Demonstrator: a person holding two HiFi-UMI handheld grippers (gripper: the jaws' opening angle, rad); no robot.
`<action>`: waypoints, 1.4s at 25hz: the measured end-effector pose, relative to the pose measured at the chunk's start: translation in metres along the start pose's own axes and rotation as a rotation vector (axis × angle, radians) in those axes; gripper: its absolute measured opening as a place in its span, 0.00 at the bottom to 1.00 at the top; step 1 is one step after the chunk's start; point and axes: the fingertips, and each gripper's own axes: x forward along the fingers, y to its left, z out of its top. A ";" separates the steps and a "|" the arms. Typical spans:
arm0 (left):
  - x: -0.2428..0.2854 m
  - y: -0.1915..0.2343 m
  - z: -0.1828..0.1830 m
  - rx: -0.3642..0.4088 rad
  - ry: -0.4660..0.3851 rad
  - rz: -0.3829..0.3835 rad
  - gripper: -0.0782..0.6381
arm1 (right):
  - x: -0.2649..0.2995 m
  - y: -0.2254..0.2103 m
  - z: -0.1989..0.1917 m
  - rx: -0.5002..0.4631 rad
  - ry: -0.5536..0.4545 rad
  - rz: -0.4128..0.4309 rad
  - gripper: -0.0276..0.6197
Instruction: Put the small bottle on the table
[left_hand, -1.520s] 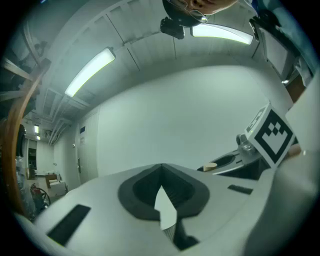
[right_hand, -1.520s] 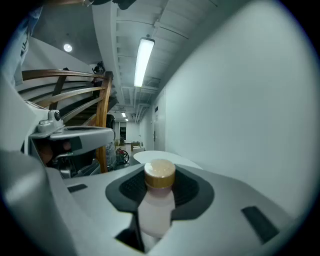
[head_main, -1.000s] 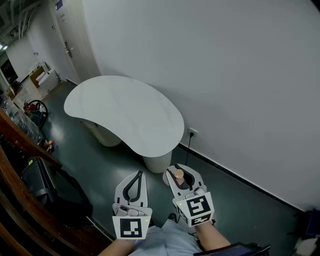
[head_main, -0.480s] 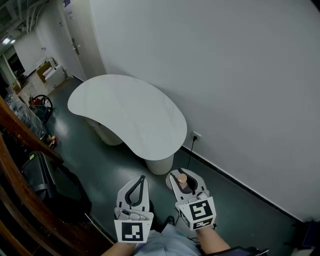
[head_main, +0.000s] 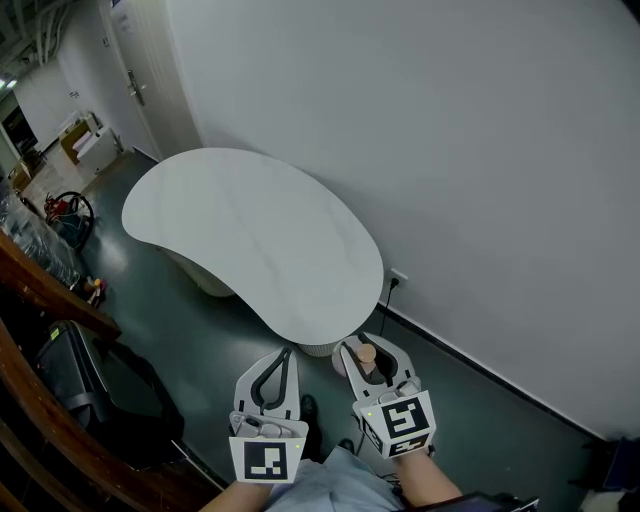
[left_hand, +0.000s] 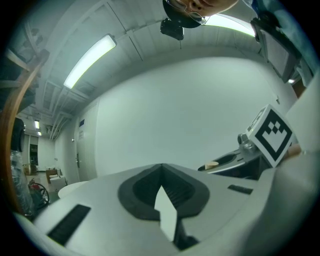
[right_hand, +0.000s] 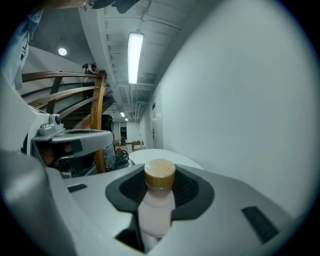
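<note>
The small bottle (right_hand: 157, 210) has a pale pink body and a tan cap (head_main: 366, 353). It stands upright between the jaws of my right gripper (head_main: 365, 346), which is shut on its body. My left gripper (head_main: 282, 352) is beside it on the left, shut with nothing in it. The white kidney-shaped table (head_main: 250, 235) lies just ahead; its near end is close to both grippers' tips. In the right gripper view the table (right_hand: 162, 156) shows beyond the cap. In the left gripper view the left gripper (left_hand: 161, 167) has its tips together, and the right gripper (left_hand: 227, 161) shows to the right.
A plain white wall (head_main: 450, 150) runs along the table's right side, with a socket (head_main: 398, 277) and cable low on it. A wooden handrail (head_main: 45, 295) and a black bag (head_main: 105, 385) are at the left. The floor (head_main: 190, 320) is dark green. A door (head_main: 135, 75) is far back.
The table's near end has come closer to the grippers. Both grippers keep the same pose, and the bottle stays in the right one.
</note>
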 end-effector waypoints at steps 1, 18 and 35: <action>0.008 0.006 -0.002 -0.037 0.001 0.006 0.11 | 0.008 -0.002 0.001 0.002 0.000 -0.003 0.22; 0.090 0.051 0.017 0.320 -0.127 -0.214 0.11 | 0.086 -0.023 0.032 -0.033 -0.009 -0.105 0.22; 0.137 0.055 -0.014 -0.169 -0.001 -0.112 0.11 | 0.105 -0.061 0.027 -0.004 0.010 -0.150 0.22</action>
